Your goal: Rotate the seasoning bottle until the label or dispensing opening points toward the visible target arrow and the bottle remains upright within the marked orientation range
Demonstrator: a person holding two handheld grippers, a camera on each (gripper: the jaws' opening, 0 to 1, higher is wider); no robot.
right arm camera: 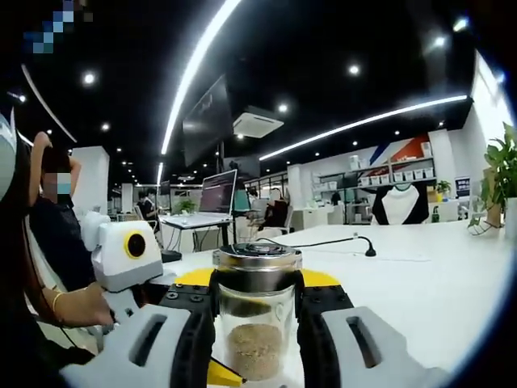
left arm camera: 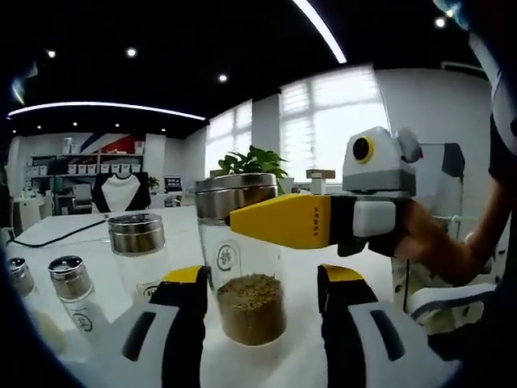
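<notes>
The seasoning bottle (left arm camera: 250,311) is clear glass with a metal lid, a small printed logo and brown granules in the bottom. It stands upright on the white table (left arm camera: 186,234). My left gripper (left arm camera: 262,279) is open, its black, yellow-tipped jaws on either side of the bottle's lower half, with a gap on the right. My right gripper (left arm camera: 242,218) reaches in from the right, its yellow jaw lying across the glass just under the lid. In the right gripper view, the right gripper (right arm camera: 257,283) is shut on the bottle (right arm camera: 257,339), both jaws pressed against its sides.
A second metal-lidded jar (left arm camera: 137,250) and two small shakers (left arm camera: 69,287) stand to the left of the bottle. A potted plant (left arm camera: 252,162) is behind it. A person's hand (right arm camera: 81,307) holds the left gripper. A black cable and stand (right arm camera: 367,246) lie on the far table.
</notes>
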